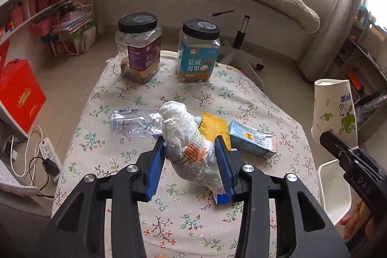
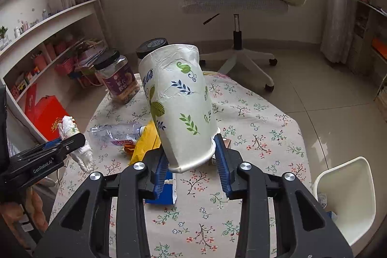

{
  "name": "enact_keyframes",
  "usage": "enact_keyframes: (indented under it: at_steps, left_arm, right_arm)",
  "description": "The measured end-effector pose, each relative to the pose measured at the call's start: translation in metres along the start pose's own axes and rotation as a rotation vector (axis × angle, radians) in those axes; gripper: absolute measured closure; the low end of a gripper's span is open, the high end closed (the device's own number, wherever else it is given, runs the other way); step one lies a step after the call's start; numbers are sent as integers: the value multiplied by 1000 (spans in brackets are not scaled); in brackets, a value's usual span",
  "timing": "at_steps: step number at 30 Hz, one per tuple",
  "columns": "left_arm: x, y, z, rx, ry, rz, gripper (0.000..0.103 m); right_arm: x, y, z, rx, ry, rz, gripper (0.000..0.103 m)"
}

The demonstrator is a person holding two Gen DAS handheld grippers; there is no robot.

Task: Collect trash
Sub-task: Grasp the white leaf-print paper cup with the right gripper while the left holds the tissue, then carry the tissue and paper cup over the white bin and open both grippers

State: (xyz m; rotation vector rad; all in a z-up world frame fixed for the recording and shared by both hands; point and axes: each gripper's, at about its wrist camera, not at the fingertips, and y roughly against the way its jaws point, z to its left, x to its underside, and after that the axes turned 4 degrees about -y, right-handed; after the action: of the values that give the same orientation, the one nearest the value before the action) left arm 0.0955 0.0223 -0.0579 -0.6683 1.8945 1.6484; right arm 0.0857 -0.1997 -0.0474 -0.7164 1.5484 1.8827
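Note:
My left gripper (image 1: 189, 139) is shut on a crumpled white tissue wad (image 1: 179, 122) with an orange patch, held above the floral-cloth table (image 1: 116, 161). My right gripper (image 2: 191, 149) is shut on the rim end of a dented paper cup (image 2: 179, 100) printed with leaves; the cup's base points away from me. The cup (image 1: 335, 108) also shows at the right edge of the left wrist view. On the table lie a crushed clear bottle (image 1: 135, 121), a yellow wrapper (image 1: 214, 125) and a small drink carton (image 1: 251, 138). A flat blue packet (image 2: 167, 190) lies under the right fingers.
Two black-lidded snack jars (image 1: 139, 47) (image 1: 198, 52) stand at the table's far end. A white bin (image 2: 348, 192) sits beside the table on the right. An office chair (image 2: 237, 4) with a blanket and plush toy stands beyond; shelves and a red box (image 1: 19, 98) are at the left.

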Motion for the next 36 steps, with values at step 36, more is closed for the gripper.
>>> enact_keyframes:
  at_steps: [36]
  left_arm:
    - [17, 13, -128, 73, -235, -112, 61]
  right_arm:
    - [11, 87, -145, 304, -207, -160, 65]
